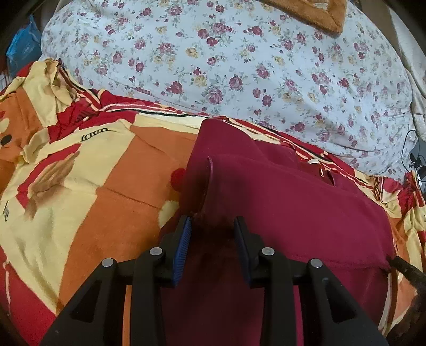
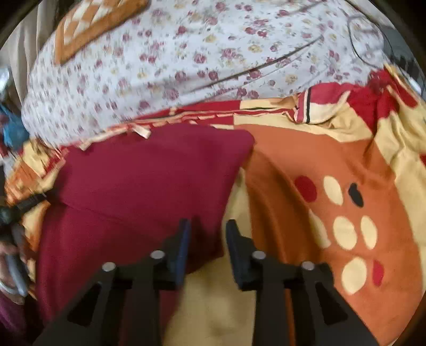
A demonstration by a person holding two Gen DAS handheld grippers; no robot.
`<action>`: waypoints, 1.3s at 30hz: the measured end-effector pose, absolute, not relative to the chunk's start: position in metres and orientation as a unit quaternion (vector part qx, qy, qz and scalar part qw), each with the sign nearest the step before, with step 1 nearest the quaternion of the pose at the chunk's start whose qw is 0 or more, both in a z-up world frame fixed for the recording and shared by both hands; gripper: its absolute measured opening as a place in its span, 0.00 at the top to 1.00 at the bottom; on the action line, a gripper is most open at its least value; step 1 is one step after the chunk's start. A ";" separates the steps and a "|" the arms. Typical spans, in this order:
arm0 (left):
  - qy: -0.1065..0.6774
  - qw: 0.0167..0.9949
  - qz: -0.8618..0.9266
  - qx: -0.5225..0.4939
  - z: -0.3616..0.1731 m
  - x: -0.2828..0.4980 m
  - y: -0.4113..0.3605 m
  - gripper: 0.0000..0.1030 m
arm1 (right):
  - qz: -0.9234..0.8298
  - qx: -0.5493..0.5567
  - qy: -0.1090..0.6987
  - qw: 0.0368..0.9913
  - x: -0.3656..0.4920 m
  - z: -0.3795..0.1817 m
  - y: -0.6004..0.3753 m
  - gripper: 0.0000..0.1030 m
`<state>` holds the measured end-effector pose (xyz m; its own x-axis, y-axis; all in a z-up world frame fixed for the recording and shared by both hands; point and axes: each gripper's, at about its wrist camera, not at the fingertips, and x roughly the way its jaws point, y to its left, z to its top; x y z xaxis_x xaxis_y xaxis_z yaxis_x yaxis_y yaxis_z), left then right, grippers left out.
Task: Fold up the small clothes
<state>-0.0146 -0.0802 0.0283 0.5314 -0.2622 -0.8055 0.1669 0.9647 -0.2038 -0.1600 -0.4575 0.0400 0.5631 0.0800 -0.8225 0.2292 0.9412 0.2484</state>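
Setting: a bed spread with an orange, red and cream patterned fleece blanket (image 1: 87,186), seen from both wrist cameras.
Far left: a blue plastic bag (image 1: 22,46) at the bed's edge in the left wrist view.
Background: a white quilt printed with dark pink roses (image 1: 239,66) lies along the far side of the blanket; an orange and cream checked cloth (image 2: 90,24) rests on top of it.
Garment: a dark red knitted garment (image 1: 306,213) lies spread on the blanket, with a raised fold (image 1: 210,186) standing up near its left edge.
Left gripper (image 1: 212,222): black, with blue ribbed pads, jaws partly closed on the gathered cloth at the foot of that fold, the bunched fabric filling the gap between them.
Right gripper (image 2: 207,226): jaws parted and holding nothing, over the garment's right edge (image 2: 213,239), where red cloth meets cream blanket; the picture is blurred.
Right side: a cluster of cream, red and black dots (image 2: 346,221) printed on the orange blanket.
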 end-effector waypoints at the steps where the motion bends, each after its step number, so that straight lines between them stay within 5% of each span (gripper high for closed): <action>1: 0.468 0.874 -0.121 -0.049 0.029 -0.016 -0.080 0.78 | -0.038 0.175 0.459 0.870 -0.162 0.044 -0.457 0.66; 16: 0.482 0.867 -0.123 -0.025 0.033 -0.048 -0.074 0.78 | -0.029 0.099 0.496 0.862 -0.146 0.035 -0.419 0.61; 20: 0.494 0.857 -0.143 -0.020 0.033 -0.064 -0.066 0.77 | -0.008 0.102 0.500 0.860 -0.163 0.049 -0.412 0.48; 33: 0.521 0.839 -0.157 -0.017 0.022 -0.133 -0.018 0.68 | 0.062 0.137 0.523 0.839 -0.219 0.030 -0.388 0.47; 34: 0.520 0.840 -0.154 -0.018 0.022 -0.136 -0.016 0.68 | 0.063 0.135 0.521 0.841 -0.218 0.027 -0.385 0.49; 35: 0.520 0.841 -0.151 -0.019 0.022 -0.139 -0.014 0.68 | 0.056 0.124 0.519 0.844 -0.218 0.024 -0.381 0.65; 36: 0.520 0.841 -0.151 -0.022 0.023 -0.143 -0.011 0.68 | 0.045 0.104 0.515 0.850 -0.219 0.024 -0.377 0.93; 39: 0.515 0.843 -0.156 -0.028 0.029 -0.157 -0.004 0.68 | 0.027 0.094 0.498 0.862 -0.231 0.037 -0.385 0.94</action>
<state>-0.1573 -0.0037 0.0286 0.4213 -0.2915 -0.8588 0.2338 0.9498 -0.2078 -0.2308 -0.3851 0.0371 0.5032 0.1413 -0.8525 0.0467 0.9807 0.1901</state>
